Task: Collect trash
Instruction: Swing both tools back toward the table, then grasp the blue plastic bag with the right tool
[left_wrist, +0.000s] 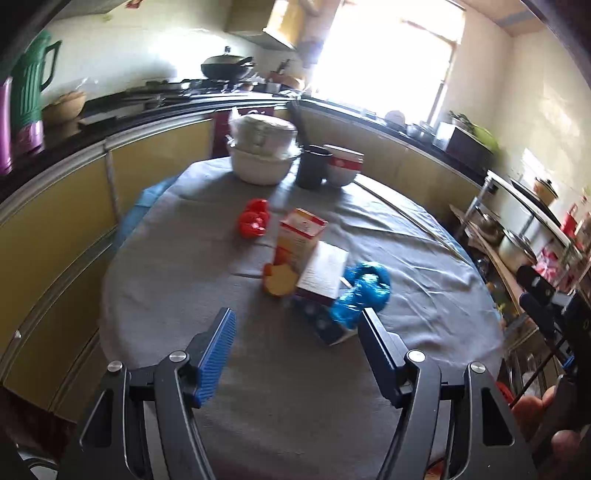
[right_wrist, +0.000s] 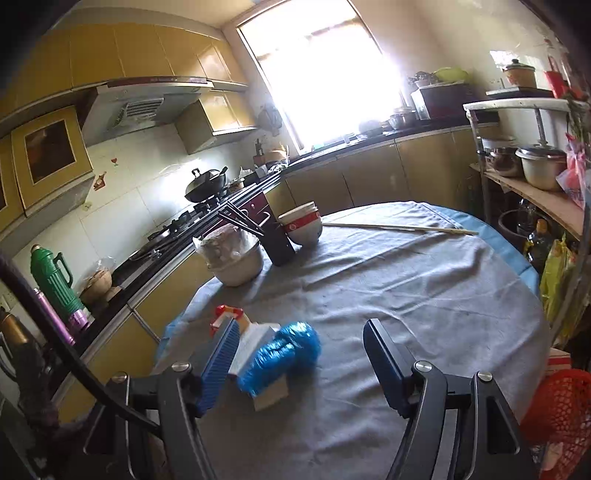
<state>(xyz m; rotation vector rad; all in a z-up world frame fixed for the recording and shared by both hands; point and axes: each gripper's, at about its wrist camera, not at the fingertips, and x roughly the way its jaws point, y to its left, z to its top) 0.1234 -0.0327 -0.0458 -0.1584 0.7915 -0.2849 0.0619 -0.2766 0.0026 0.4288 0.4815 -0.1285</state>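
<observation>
Home kitchen; wok (right_wrist: 205, 183) on stove, range hood (right_wrist: 142, 107) (yellow cabinets (right_wrist: 147, 51)).

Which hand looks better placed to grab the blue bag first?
Probably the left. The left gripper is open with the blue bag just past its fingertips. The right gripper, also open, has the bag off toward one finger.

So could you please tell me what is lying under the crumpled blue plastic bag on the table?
The crumpled blue plastic bag rests on a flat cardboard box and against a white carton. The bag covers the rest of the box beneath it.
</observation>
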